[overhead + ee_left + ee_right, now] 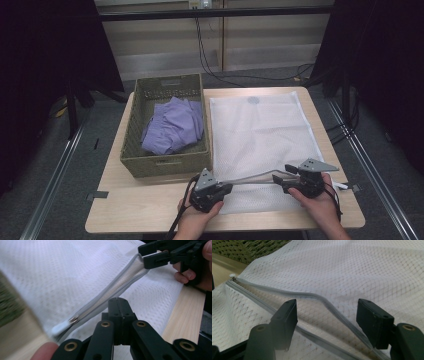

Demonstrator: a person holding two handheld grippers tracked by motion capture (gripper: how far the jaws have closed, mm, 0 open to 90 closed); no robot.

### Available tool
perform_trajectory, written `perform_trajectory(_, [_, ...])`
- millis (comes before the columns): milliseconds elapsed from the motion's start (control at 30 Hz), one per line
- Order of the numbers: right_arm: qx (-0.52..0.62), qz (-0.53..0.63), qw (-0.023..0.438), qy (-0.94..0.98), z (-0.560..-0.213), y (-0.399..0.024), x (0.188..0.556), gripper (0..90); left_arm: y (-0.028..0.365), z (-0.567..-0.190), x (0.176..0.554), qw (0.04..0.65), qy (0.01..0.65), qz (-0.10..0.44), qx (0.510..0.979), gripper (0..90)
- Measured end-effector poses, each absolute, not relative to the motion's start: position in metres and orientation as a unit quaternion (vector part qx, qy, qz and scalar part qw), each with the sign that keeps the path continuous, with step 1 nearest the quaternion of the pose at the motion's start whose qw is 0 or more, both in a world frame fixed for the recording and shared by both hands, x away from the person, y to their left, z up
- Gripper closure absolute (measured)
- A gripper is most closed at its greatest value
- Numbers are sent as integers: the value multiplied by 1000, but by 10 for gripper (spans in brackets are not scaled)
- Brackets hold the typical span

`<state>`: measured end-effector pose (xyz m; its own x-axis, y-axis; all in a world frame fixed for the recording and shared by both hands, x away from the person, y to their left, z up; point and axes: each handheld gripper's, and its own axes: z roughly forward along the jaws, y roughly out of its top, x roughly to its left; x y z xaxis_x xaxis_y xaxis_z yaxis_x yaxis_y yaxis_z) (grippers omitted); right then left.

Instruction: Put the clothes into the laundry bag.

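Note:
A white mesh laundry bag lies flat on the table, its grey zipper along the near edge. My left gripper sits at the bag's near left corner. In the left gripper view its jaws are shut together with nothing seen between them, and the zipper pull lies just left of them. My right gripper is at the near right. In the right gripper view its jaws stand apart, closed around a raised hump of mesh and zipper. The left gripper view shows the zipper edge lifted up into the right gripper.
A woven basket stands left of the bag, touching it, with purple clothes inside. Bare wooden table runs along the near edge and the left front. Dark curtains and cables ring the table.

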<state>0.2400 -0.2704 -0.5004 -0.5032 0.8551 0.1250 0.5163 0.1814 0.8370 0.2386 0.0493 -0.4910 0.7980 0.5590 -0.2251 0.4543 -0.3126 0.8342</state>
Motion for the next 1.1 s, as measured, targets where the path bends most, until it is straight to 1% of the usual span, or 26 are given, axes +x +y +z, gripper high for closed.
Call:
perform_trajectory(100, [467,436,187,746,-504,-265,238,336,30,-492,236,489,296,54,819,900])
perform_trajectory(167, [464,433,190,749,-504,-260,237,335,18,-494,237,469,288,65,833,900])
perform_trajectory(267, [466,442,184,744,-501,-256,235,334,7,-500,242,445,285,60,847,900])
perform_trajectory(367, [461,429,201,750,-499,-253,234,329,4,-506,243,421,289,50,858,900])
perform_trajectory(433, [457,415,204,759,-501,-251,236,319,3,-506,242,418,291,59,859,900])
perform_trajectory(533, [465,400,201,764,-504,-250,237,314,4,-506,243,418,292,55,858,900])
perform_trajectory(600, [466,392,208,766,-504,-250,238,313,4,-507,243,421,294,53,856,900])
perform_trajectory(800, [488,344,224,770,-505,-245,243,278,6,-506,244,416,285,54,862,900])
perform_trajectory(867, [495,325,234,771,-506,-241,247,252,5,-507,243,421,288,51,859,900])
perform_trajectory(1000, [504,310,248,767,-505,-234,252,257,6,-506,244,419,285,52,860,900])
perform_trajectory(1033, [502,305,260,767,-504,-234,254,297,6,-506,244,420,286,51,860,900])
perform_trajectory(1067, [504,290,274,766,-504,-233,256,294,6,-506,244,417,286,52,861,900])
perform_trajectory(1100, [508,288,272,764,-503,-235,259,303,6,-506,244,417,286,52,861,900])
